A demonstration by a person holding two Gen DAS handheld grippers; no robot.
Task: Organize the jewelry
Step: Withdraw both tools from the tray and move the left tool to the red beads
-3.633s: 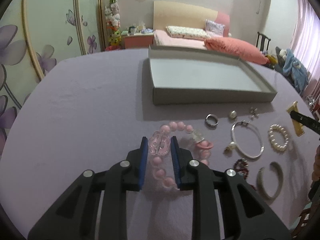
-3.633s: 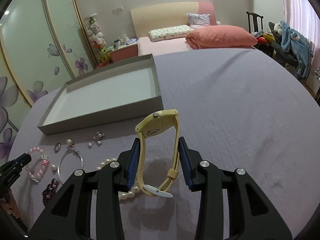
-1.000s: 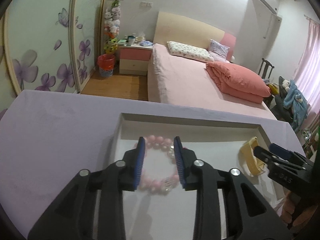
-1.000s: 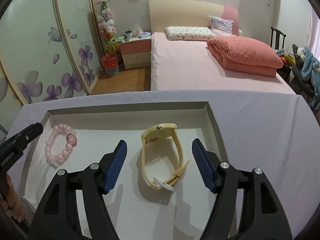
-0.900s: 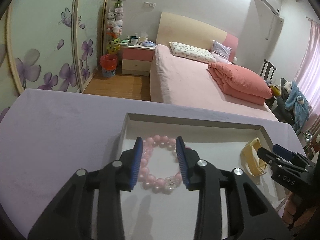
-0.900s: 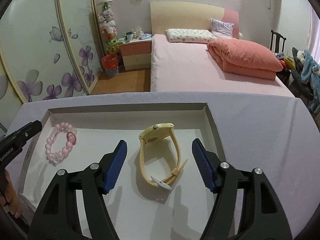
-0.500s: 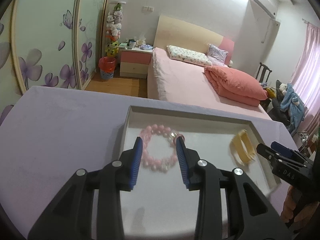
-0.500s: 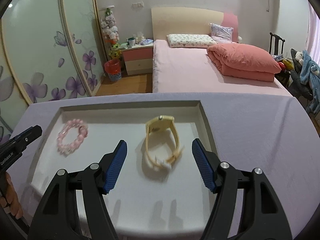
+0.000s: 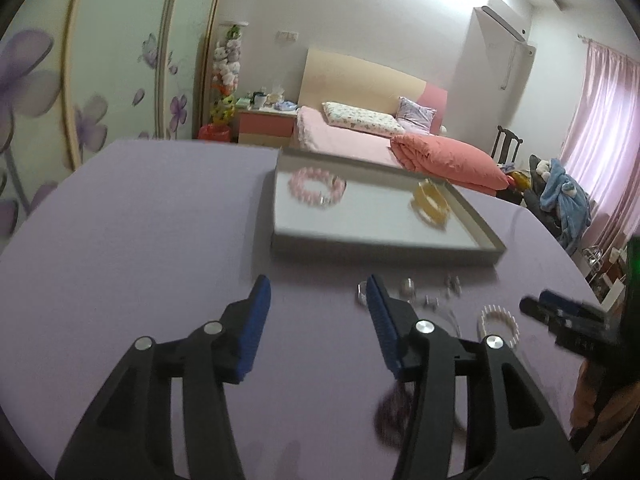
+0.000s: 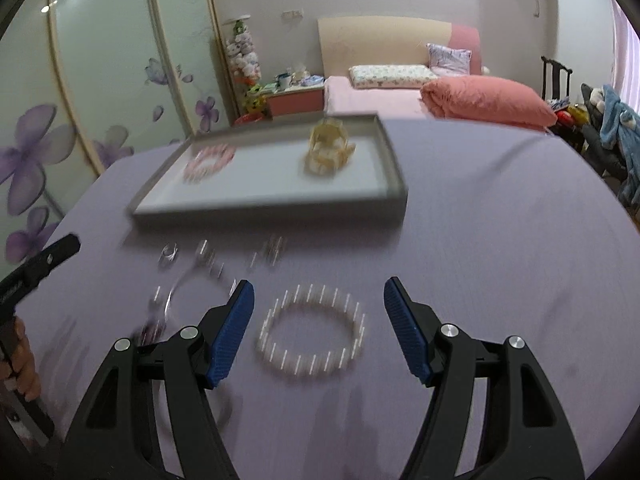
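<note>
Both grippers hang over the purple tabletop [image 9: 132,248] with nothing between their blue pads. The left gripper [image 9: 318,330] is spread wide above bare cloth; the right gripper [image 10: 320,328] is spread just as wide, straddling the white pearl bracelet [image 10: 312,332], which lies flat as a ring between its fingers. Only the left wrist view shows a dark beaded piece [image 9: 394,408], blurred, low at five o'clock beside its right finger. The right view alone shows the small rings and earrings [image 10: 208,258] strung out at ten o'clock, smeared by motion. The grey tray [image 10: 390,172] sits at twelve o'clock, long axis running left to right, holding the pink bead bracelet [image 10: 208,162] at its left end and the yellow watch [image 10: 328,148] toward its right.
</note>
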